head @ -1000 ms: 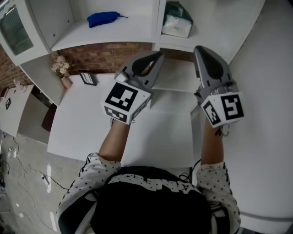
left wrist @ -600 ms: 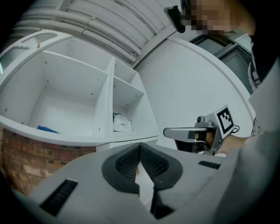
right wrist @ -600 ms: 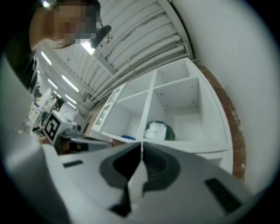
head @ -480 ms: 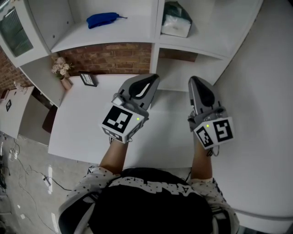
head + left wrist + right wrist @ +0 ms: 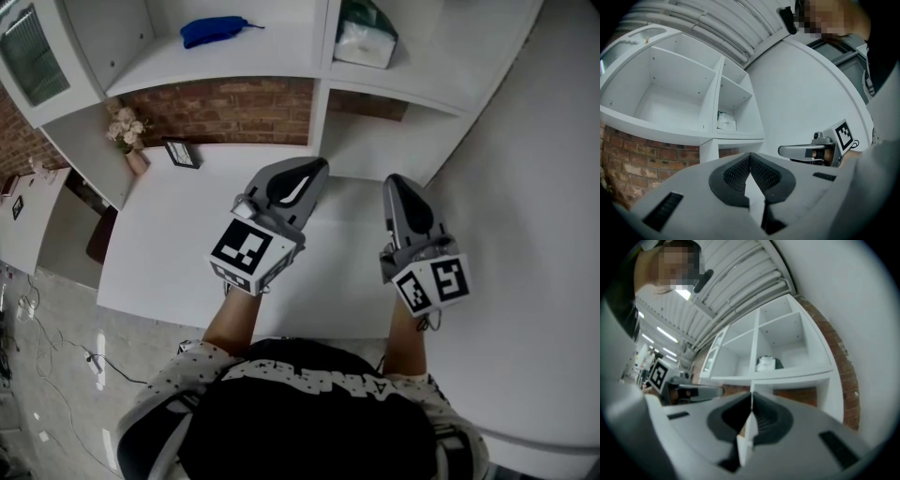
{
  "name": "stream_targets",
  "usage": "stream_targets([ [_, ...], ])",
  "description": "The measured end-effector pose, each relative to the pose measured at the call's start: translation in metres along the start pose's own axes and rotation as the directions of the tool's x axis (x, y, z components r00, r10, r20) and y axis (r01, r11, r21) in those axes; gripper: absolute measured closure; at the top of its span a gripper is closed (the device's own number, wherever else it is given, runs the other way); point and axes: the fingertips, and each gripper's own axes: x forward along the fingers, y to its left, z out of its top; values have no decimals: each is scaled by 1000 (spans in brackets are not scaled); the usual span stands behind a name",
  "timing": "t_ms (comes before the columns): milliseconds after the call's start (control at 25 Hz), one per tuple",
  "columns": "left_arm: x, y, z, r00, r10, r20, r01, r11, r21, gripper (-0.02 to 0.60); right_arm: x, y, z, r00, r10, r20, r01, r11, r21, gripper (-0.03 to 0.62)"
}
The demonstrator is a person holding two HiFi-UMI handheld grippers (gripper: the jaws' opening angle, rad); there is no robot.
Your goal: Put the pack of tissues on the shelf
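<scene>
The pack of tissues (image 5: pixel 364 39), white with a dark green top, lies in the right compartment of the white shelf (image 5: pixel 309 75). It also shows in the left gripper view (image 5: pixel 726 121) and the right gripper view (image 5: pixel 766 363). My left gripper (image 5: pixel 314 167) hangs over the white table, below the shelf, shut with nothing in it (image 5: pixel 750 157). My right gripper (image 5: pixel 398 180) is beside it on the right, also shut and empty (image 5: pixel 751 397). Both point toward the shelf and are well short of the tissues.
A blue cloth (image 5: pixel 214 30) lies in the left shelf compartment. A small vase of flowers (image 5: pixel 127 141) and a picture frame (image 5: pixel 181 153) stand at the table's (image 5: pixel 169 244) back left, against a brick wall (image 5: pixel 234 112). A curved white wall (image 5: pixel 534 234) runs along the right.
Both grippers have dropped and drawn back from the shelf toward the person, the right one further. Both stayed shut and empty. The tissues have not moved.
</scene>
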Motion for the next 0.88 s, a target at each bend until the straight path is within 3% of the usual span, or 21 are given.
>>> stream_targets([
  [880, -4, -2, -5, 1000, -2, 1, 2, 999, -33, 548, -4, 6, -6, 1000, 17, -13, -17, 1000, -3, 563],
])
